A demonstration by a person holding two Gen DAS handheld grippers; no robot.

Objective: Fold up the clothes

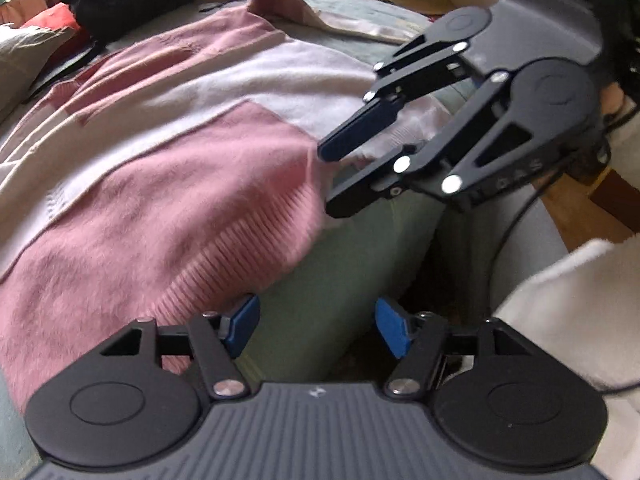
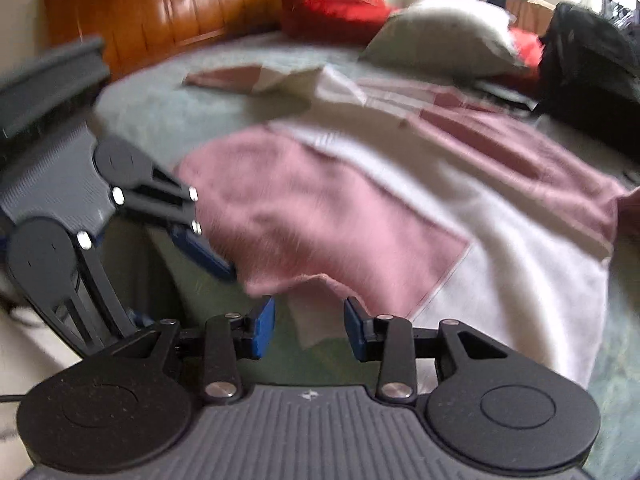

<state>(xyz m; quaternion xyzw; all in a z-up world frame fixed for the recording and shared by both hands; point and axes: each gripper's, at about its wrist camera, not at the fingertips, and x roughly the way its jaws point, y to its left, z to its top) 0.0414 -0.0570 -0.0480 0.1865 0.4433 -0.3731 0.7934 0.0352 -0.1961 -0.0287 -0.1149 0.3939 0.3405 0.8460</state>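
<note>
A pink and white knit sweater [image 1: 172,168] lies spread flat on the green bedcover [image 1: 340,280]. Its ribbed hem hangs toward the bed's near edge. In the left wrist view my left gripper [image 1: 319,328] is open beside the hem's corner, with only bedcover between its blue pads. My right gripper [image 1: 334,178] reaches in from the right, open, its tips at the hem's side edge. In the right wrist view the right gripper [image 2: 310,330] stands open just short of the sweater's [image 2: 320,208] pink hem. One blue finger of the left gripper [image 2: 204,254] touches the hem's left corner.
A wooden headboard [image 2: 160,12] runs along the far side of the bed. A red cushion [image 2: 336,0], a grey pillow [image 2: 440,36] and a black bag [image 2: 588,56] lie beyond the sweater. A person's white fleecy sleeve [image 1: 560,320] is at the right.
</note>
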